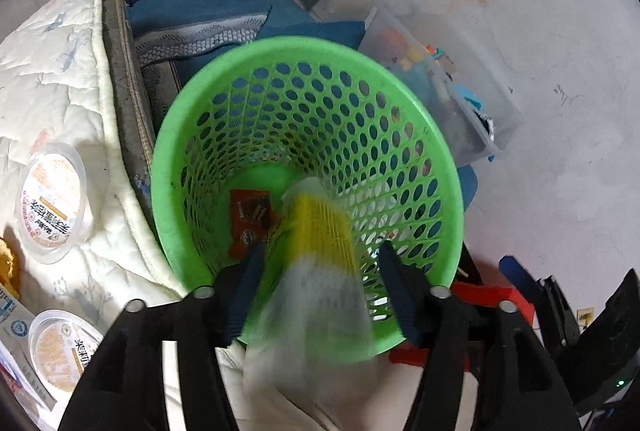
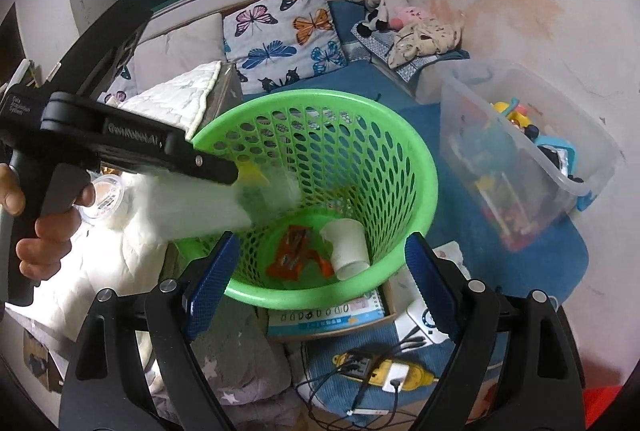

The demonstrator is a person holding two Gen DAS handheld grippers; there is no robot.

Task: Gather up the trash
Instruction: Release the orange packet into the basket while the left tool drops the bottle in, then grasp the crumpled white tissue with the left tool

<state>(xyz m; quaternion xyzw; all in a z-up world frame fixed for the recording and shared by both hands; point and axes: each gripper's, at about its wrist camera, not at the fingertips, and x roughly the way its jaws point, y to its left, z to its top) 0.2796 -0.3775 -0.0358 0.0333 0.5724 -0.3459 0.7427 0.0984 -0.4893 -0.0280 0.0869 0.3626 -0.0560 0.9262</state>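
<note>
Presently the left tongs (image 1: 320, 267) are spread wide around a blurred yellow-and-clear wrapper (image 1: 320, 259), its long axis pointed into the green basket (image 1: 168, 167) at frame centre. The right tongs (image 2: 320, 271) are held wide and empty. An orange packet (image 2: 292, 251) and paper cup (image 2: 348, 245) lie inside; tubs (image 1: 52, 199) wait lower left.

One green basket (image 2: 400, 167), one paper cup (image 2: 347, 245) and one orange wrapper (image 2: 294, 251) inside; two sealed round tubs (image 1: 52, 197) at left; one clear bin (image 2: 560, 135).
</note>
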